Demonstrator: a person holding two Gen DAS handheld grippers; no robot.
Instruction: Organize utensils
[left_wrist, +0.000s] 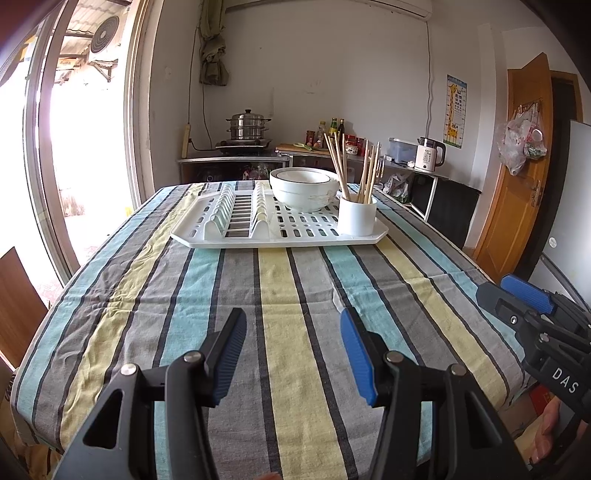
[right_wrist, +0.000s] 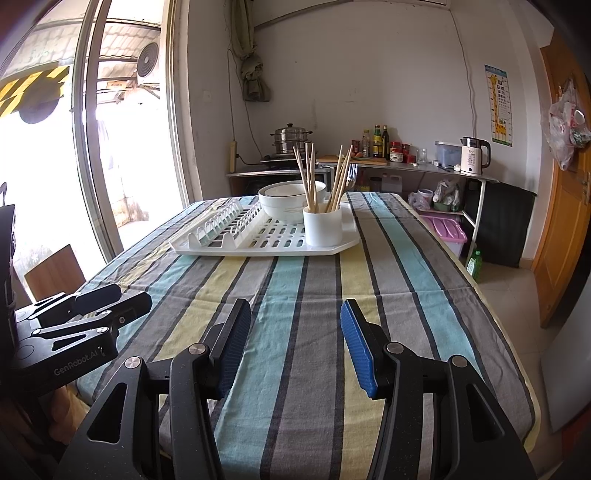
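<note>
Left wrist view: both the left gripper (left_wrist: 293, 350) and right gripper (right_wrist: 295, 347) hang spread, empty; a clumsy reach could topple the chopsticks (right_wrist: 325, 181) cup (right_wrist: 322, 226).

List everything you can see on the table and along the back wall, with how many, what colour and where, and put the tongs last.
dish rack: one, white, far end of the table
bowls: stacked, white with dark rim, on the rack; count unclear
cup: one, white, rack's right corner
chopsticks: a bunch, light wood, upright in the cup
tablecloth: one, striped grey, blue, yellow, covering the table
steamer pot: one, steel, on the back counter, left
bottles: several, dark and red, middle of the counter
kettle: one, white, counter's right end
left tongs: black with blue pads, open, near edge
right tongs: the same, open, near edge
</note>
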